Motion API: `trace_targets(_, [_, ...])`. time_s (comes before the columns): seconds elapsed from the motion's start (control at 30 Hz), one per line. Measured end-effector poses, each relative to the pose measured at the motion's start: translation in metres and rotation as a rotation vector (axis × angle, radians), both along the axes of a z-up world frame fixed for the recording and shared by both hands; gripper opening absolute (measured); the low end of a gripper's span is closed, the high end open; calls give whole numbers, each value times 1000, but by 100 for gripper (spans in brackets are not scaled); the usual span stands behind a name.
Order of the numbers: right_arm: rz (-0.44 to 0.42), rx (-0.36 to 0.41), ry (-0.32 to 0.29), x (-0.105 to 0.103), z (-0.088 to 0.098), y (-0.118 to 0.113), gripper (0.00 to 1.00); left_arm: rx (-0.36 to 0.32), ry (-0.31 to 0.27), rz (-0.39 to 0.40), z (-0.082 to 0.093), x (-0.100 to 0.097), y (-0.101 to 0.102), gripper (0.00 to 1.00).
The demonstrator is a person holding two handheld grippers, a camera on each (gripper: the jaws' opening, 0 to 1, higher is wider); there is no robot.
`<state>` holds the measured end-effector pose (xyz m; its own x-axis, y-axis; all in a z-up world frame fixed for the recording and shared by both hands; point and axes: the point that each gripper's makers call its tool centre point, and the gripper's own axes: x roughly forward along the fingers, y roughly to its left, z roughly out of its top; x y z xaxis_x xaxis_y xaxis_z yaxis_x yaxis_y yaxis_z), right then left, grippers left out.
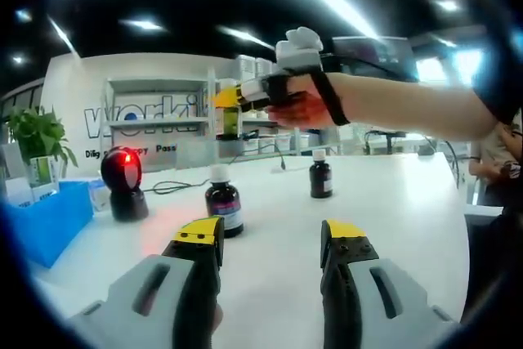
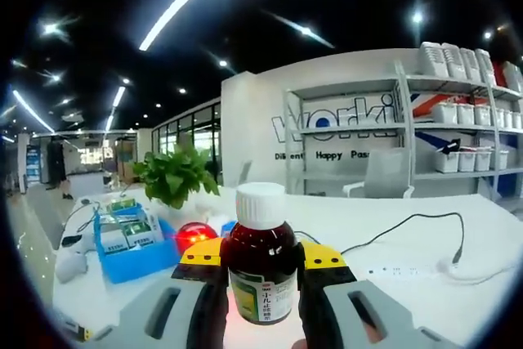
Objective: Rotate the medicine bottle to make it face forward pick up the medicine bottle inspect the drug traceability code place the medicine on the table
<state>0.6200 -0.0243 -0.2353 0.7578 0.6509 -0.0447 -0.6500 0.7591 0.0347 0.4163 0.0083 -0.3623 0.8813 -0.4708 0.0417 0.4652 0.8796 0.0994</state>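
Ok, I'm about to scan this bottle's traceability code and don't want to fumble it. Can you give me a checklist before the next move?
1. Right gripper shut on the medicine bottle: ok.
2. Bottle upright, white cap on: ok.
3. Label turned toward the camera: ok; code itself: cannot tell.
4. Barcode scanner lit red: ok.
5. Left gripper open, holding nothing: ok.
6. Two other bottles stand on the table, apart from the scanner: ok.
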Motion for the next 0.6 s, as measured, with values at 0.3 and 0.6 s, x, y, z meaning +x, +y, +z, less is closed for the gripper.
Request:
trace_targets(0.3, [-6, -28, -18, -13, -12, -20, 28, 5, 0, 4, 0, 0, 0, 38])
trace_targets(0.6, [-25, -19, -19, -30, -35, -33, 28, 9, 3, 6, -1, 1, 0, 38])
